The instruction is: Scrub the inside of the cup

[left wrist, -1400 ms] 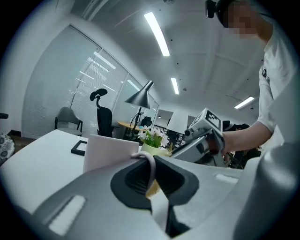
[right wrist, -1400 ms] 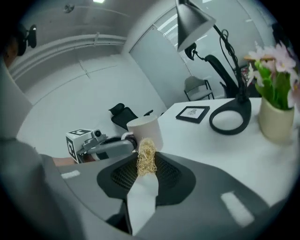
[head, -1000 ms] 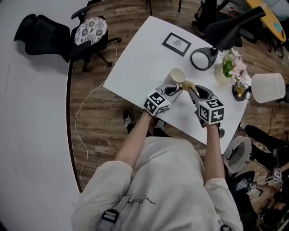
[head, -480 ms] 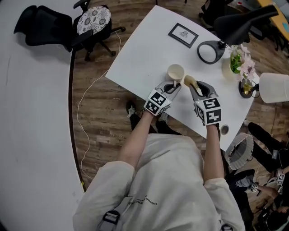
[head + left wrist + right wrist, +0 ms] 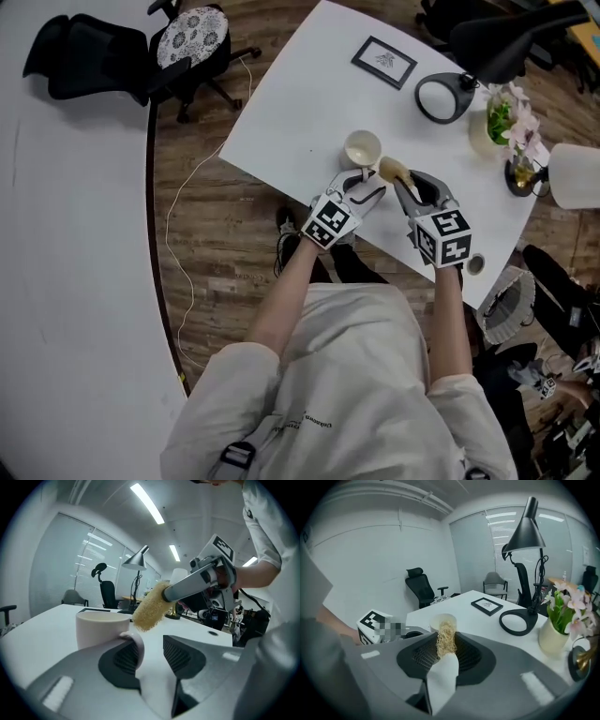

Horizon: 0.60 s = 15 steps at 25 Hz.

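Has stood mug [image 5: 363, 148] upright, left claw [image 5: 149, 656] spread around handle [image 5: 133, 641], right claw [image 5: 443, 656] pinching brush [image 5: 392, 171] at mug's 4 o'clock; scrubbing seemingly done.

From the left hand-held gripper [image 5: 151, 645] the cup [image 5: 101, 627] shows only its outer wall and rim; its inside is hidden behind that wall. From the right hand-held gripper [image 5: 446, 657] the brush [image 5: 446, 641] stands in front of the cup and covers most of it, leaving only a strip of rim. The lower part of the brush's handle is sunk between that gripper's jaws. In the head view the print in the framed picture [image 5: 384, 62] beyond the cup is too small to read. The white lampshade [image 5: 577, 176], well to the right of the cup, is cut off by the picture's edge.
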Available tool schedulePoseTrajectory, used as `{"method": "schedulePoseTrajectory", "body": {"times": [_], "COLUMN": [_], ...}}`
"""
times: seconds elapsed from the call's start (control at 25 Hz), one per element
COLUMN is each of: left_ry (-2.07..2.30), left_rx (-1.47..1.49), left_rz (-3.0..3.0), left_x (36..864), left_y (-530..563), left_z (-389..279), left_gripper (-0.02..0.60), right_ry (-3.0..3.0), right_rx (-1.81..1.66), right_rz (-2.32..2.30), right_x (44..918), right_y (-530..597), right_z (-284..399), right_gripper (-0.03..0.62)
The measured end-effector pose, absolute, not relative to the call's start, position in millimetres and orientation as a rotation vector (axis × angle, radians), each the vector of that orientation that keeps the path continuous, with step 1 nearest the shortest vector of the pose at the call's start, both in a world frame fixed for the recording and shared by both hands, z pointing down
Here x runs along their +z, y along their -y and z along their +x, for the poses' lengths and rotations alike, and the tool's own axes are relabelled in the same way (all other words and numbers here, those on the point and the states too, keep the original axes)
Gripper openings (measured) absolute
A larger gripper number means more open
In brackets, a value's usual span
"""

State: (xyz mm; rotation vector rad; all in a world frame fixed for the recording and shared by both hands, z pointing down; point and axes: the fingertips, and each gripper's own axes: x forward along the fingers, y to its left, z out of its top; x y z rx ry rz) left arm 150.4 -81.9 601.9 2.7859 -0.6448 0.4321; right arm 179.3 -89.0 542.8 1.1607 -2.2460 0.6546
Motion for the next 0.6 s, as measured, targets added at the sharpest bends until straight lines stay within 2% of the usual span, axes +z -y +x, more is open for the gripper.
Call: {"method": "schedulePoseTrajectory", "body": {"times": [0.44, 0.6], "left_ry": [0.487, 0.444], "left_rx": [0.219, 0.291], "left_rz": [2.891, 2.917], "left_x": [597, 601], "left_y": [75, 73], "left_z": [138, 125], "left_gripper": [0.153, 0.153], "right_ry": [2.107, 2.065], "right_rx": [0.625, 0.636], "right_rz": [1.194, 1.246], "right_x": [556, 556], "right_y": [51, 31], "right_z": [180, 173], "right_gripper": [0.124, 0.124]}}
